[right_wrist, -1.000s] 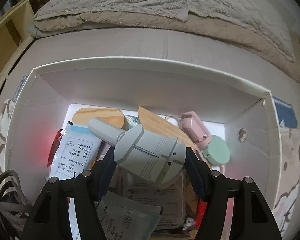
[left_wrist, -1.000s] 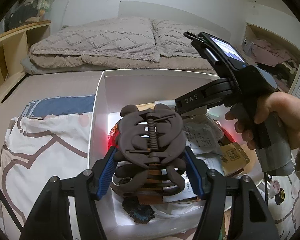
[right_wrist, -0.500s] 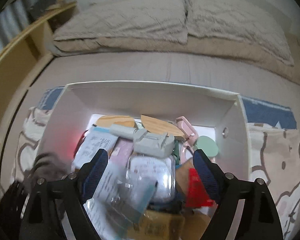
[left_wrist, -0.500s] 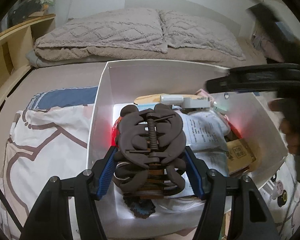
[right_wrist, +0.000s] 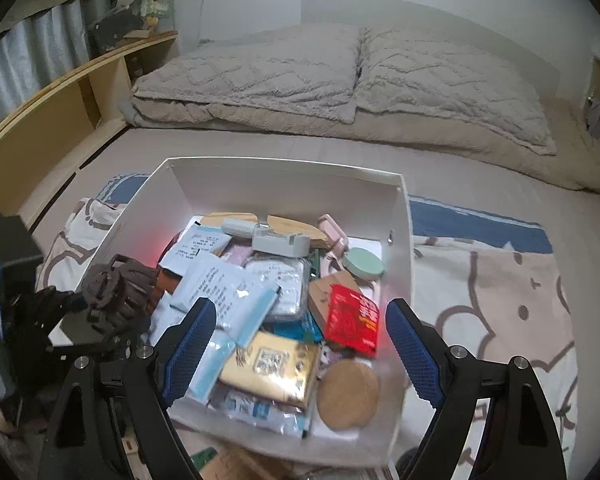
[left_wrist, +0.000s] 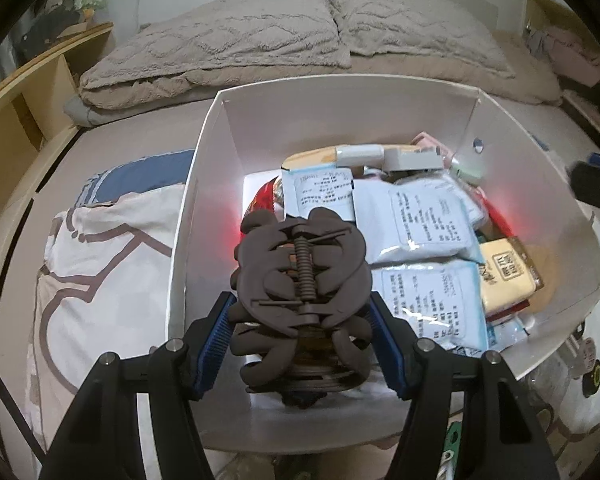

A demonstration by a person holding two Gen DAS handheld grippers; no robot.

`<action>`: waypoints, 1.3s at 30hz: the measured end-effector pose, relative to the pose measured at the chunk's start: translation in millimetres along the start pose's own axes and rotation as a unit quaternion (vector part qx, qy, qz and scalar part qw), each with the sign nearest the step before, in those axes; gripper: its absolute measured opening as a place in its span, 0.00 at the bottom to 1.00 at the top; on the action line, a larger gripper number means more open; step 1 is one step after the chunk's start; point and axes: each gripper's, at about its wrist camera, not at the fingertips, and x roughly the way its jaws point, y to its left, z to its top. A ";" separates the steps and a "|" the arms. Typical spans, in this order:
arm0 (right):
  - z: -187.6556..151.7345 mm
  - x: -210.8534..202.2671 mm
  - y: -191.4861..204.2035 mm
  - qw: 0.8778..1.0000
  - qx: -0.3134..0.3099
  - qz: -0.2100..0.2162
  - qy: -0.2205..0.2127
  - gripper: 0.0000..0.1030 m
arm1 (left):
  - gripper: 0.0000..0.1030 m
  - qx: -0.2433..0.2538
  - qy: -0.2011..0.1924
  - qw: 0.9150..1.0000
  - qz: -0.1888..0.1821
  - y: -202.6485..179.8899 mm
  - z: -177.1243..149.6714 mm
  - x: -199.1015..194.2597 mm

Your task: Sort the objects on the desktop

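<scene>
your left gripper (left_wrist: pixel 304 344) is clamped on the stiff, springy hair claw (left_wrist: pixel 302 280) at lower centre, right gripper (right_wrist: pixel 300 340) spread empty.

Both views are dim and flat, lit softly from overhead, with a cool grey cast and fine grain. The brightest area is the floor of the white box (left_wrist: pixel 532 168), where plastic sachets (left_wrist: pixel 428 216) carry small glints. A red glow tints the box's left inner wall, and a fainter one the right. Fisheye bending curves the wooden shelf (right_wrist: pixel 60 120) and the bed's edges, and black vignetting fills the corners. A dark shape at the far right edge of the left view is smeared by motion blur.
</scene>
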 end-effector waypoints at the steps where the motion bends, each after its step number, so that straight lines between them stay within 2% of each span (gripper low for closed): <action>1: -4.2 -3.5 -0.1 1.000 0.001 0.003 -0.001 0.84 | 0.63 0.000 0.005 1.000 0.003 -0.9 -0.2 0.7; 9: -24.5 -24.6 4.8 1.000 -0.019 0.010 -0.011 0.84 | 0.64 -0.011 0.018 1.000 0.018 -3.2 0.6 3.2; 11: -28.1 -27.8 4.9 1.000 -0.022 0.011 -0.013 0.84 | 0.73 -0.017 0.018 1.000 0.011 -3.6 1.2 2.3; 14: -31.2 -29.5 4.7 0.999 -0.028 0.002 -0.015 0.84 | 0.80 -0.024 0.010 1.000 0.009 -4.9 2.7 -1.8; 19: -33.6 -33.9 -0.2 1.000 -0.021 0.002 -0.020 0.84 | 0.82 -0.022 -0.011 1.000 0.008 -6.5 5.5 -12.5; 23: -33.9 -40.8 -2.2 0.999 -0.015 -0.003 -0.030 0.84 | 0.90 -0.026 -0.030 0.999 0.005 -7.2 6.3 -24.9; 35: -41.7 -71.5 -2.4 0.998 -0.006 -0.012 -0.064 0.85 | 0.92 -0.026 -0.061 0.998 -0.011 -9.2 -4.6 -70.7; 39: -46.6 -84.0 -0.1 0.997 -0.007 -0.022 -0.073 0.90 | 0.93 -0.026 -0.072 0.997 -0.016 -8.9 -11.2 -89.3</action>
